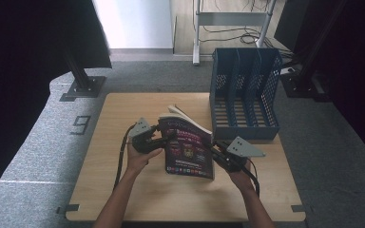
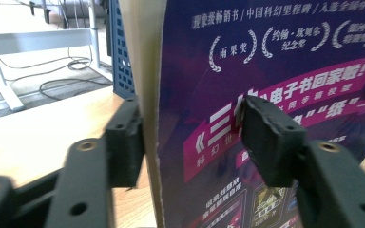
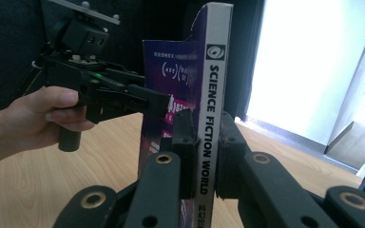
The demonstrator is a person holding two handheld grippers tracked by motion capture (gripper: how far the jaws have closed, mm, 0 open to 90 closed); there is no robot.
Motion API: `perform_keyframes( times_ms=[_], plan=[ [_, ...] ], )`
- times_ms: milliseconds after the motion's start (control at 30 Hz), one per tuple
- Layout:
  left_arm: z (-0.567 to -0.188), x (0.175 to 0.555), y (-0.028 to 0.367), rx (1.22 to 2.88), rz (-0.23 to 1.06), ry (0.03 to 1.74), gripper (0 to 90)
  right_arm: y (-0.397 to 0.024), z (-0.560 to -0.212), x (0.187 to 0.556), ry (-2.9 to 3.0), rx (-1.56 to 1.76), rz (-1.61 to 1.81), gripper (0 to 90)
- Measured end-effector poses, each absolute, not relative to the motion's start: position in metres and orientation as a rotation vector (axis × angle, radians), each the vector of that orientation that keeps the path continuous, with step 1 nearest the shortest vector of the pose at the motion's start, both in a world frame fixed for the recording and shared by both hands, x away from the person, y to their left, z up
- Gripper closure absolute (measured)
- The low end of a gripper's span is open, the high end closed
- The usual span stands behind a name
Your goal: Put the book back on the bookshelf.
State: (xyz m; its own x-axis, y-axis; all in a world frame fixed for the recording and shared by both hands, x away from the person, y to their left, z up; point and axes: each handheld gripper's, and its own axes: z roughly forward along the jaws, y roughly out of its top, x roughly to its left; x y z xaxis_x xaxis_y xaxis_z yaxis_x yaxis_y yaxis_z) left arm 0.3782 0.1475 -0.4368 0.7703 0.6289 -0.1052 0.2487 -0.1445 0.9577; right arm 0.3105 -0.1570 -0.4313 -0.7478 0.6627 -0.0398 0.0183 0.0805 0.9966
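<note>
The wooden counter [image 1: 123,190] carries a blue mesh file rack [image 1: 244,95] with 3 slots at its far right corner. Just left of the rack's front edge, near the middle of the counter, a magazine [image 1: 190,149] stands upright, its purple cover turned toward the person and its pages fanning slightly at the top. In the right gripper view its white spine reads "SCIENCE FICTION WORLD".

The right gripper [image 1: 218,153] comes in from the magazine's right side; in its own view the 2 jaws are clamped on the spine, 1 pad on each side. The left gripper [image 1: 167,137] reaches in from the left at the magazine's open edge. In the left gripper view its jaws stand apart with that edge between them: 1 pad lies close against the back pages, the other sits in front of the cover, and I cannot tell whether it touches. A hand [image 3: 43,116] holds this gripper's handle.
</note>
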Motion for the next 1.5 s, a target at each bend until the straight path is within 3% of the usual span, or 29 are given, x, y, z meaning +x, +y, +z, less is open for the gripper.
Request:
perform_keyframes(
  times_ms=[33,133,733,933,1367,1467,1500],
  plan=[
    [-0.434,0.379,0.146,1.729,0.377,0.685,34.2,-0.157,-0.431,0.309,1.879,0.651,1.710,80.9],
    [-0.431,0.381,0.144,1.725,0.368,0.675,31.2,-0.158,-0.430,0.308,1.891,0.626,1.705,80.7],
    [-0.429,0.379,0.142,1.730,0.297,0.644,32.1,-0.152,-0.425,0.315,1.958,0.672,1.672,72.8],
    [-0.429,0.380,0.144,1.735,0.300,0.653,32.8,-0.153,-0.425,0.319,1.941,0.688,1.634,79.9],
    [-0.437,0.388,0.145,1.715,0.292,0.687,32.5,-0.158,-0.430,0.314,1.917,0.658,1.675,80.9],
    [-0.437,0.387,0.145,1.711,0.306,0.679,37.6,-0.158,-0.430,0.315,1.915,0.659,1.678,80.8],
    [-0.435,0.385,0.148,1.699,0.313,0.669,48.3,-0.158,-0.430,0.315,1.913,0.666,1.676,80.7]
  ],
)
